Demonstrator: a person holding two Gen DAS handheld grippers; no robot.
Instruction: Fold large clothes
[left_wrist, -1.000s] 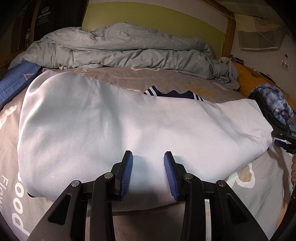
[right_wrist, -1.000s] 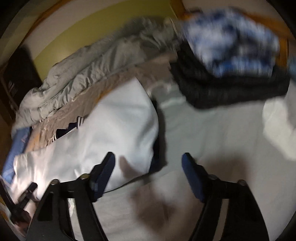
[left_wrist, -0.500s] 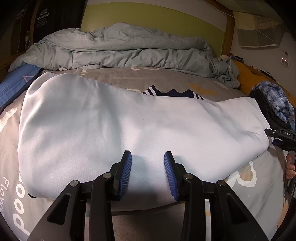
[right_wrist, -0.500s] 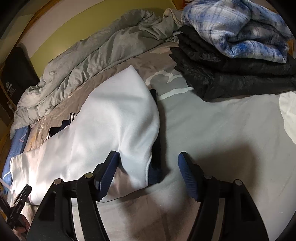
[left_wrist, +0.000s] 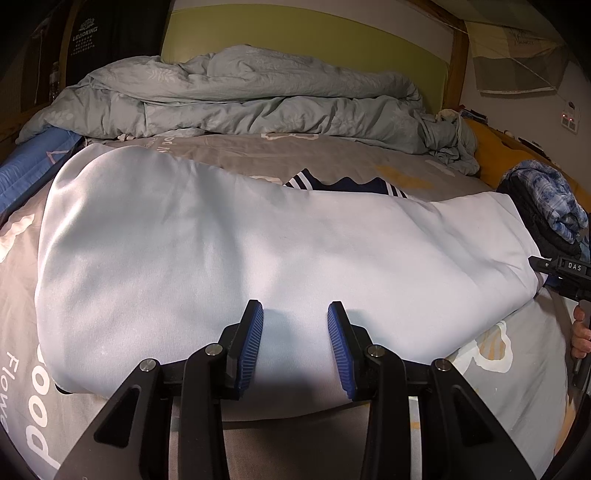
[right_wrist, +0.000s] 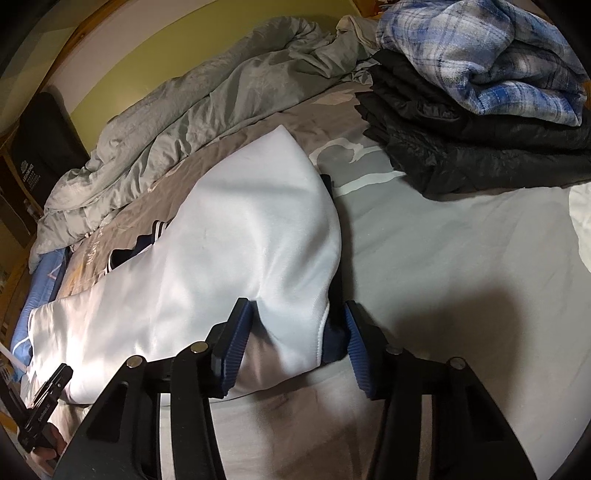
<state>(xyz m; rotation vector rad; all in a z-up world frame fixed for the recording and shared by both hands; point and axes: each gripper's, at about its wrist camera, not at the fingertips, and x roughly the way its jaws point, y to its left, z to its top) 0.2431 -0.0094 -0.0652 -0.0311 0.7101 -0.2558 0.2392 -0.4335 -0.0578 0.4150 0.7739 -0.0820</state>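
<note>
A large white garment (left_wrist: 258, 240) lies spread across the grey bed sheet (left_wrist: 498, 369). A navy part with white stripes (left_wrist: 343, 184) shows at its far edge. My left gripper (left_wrist: 295, 347) hovers open above the garment's near edge, with nothing between its fingers. In the right wrist view the garment's (right_wrist: 240, 240) right corner, with a navy underside (right_wrist: 332, 343), lies between the jaws of my right gripper (right_wrist: 293, 339). Those jaws are closing around the corner, and the blue pads (right_wrist: 236, 339) stand against the cloth without clamping it.
A crumpled grey-green duvet (left_wrist: 258, 96) fills the head of the bed. A stack of folded dark clothes topped by a blue plaid one (right_wrist: 480, 110) sits at the right. A blue pad (left_wrist: 29, 162) lies at the left edge. A person's hand (left_wrist: 580, 332) shows far right.
My right gripper has come down onto the garment's right corner and its jaws have narrowed around it. The left gripper has not moved.
</note>
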